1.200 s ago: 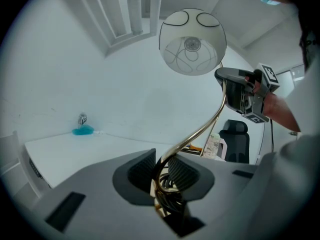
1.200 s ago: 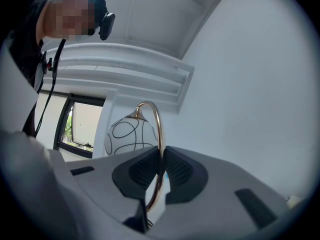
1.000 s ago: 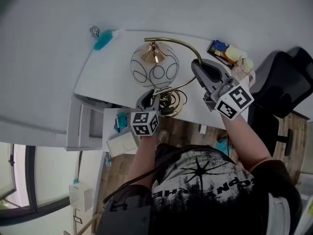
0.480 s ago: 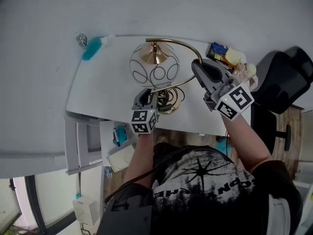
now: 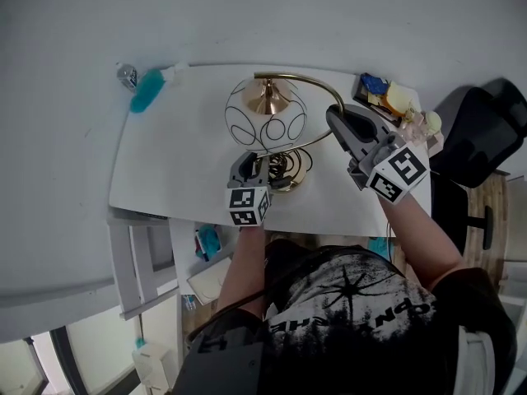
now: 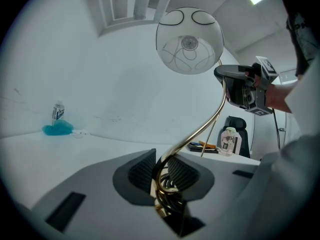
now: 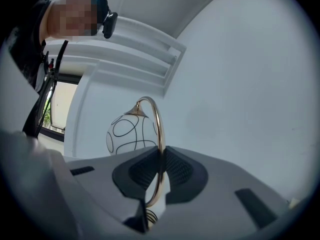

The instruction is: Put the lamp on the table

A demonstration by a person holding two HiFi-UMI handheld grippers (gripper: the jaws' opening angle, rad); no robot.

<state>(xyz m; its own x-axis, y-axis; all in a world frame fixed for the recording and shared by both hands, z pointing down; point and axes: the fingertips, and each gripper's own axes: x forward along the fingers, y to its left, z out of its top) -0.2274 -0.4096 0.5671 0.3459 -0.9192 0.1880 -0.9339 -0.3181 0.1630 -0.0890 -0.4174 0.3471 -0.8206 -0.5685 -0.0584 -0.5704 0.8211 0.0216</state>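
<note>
The lamp has a white globe shade [image 5: 265, 122] with black line patterns, hung from a curved brass stem [image 5: 317, 85] over a coiled brass base [image 5: 290, 167]. It is above the white table [image 5: 165, 171]; whether the base touches the top I cannot tell. My left gripper [image 5: 251, 164] is shut on the low part of the stem just above the coils [image 6: 161, 176]. My right gripper [image 5: 336, 120] is shut on the upper arc of the stem [image 7: 161, 171]. The left gripper view shows the globe [image 6: 190, 40] overhead, and the right gripper view shows the globe [image 7: 127, 131] beyond the jaws.
A blue brush [image 5: 148, 90] and a small bottle [image 5: 125, 74] lie at the table's far left corner. A cluster of small items [image 5: 391, 99] sits at the far right corner. A black chair [image 5: 478, 138] stands to the right, and a white shelf unit [image 5: 140, 262] is below the table's near-left edge.
Both grippers have carried the lamp from the table's near edge further in over the tabletop and somewhat lower. Their grips on the stem look unchanged.
</note>
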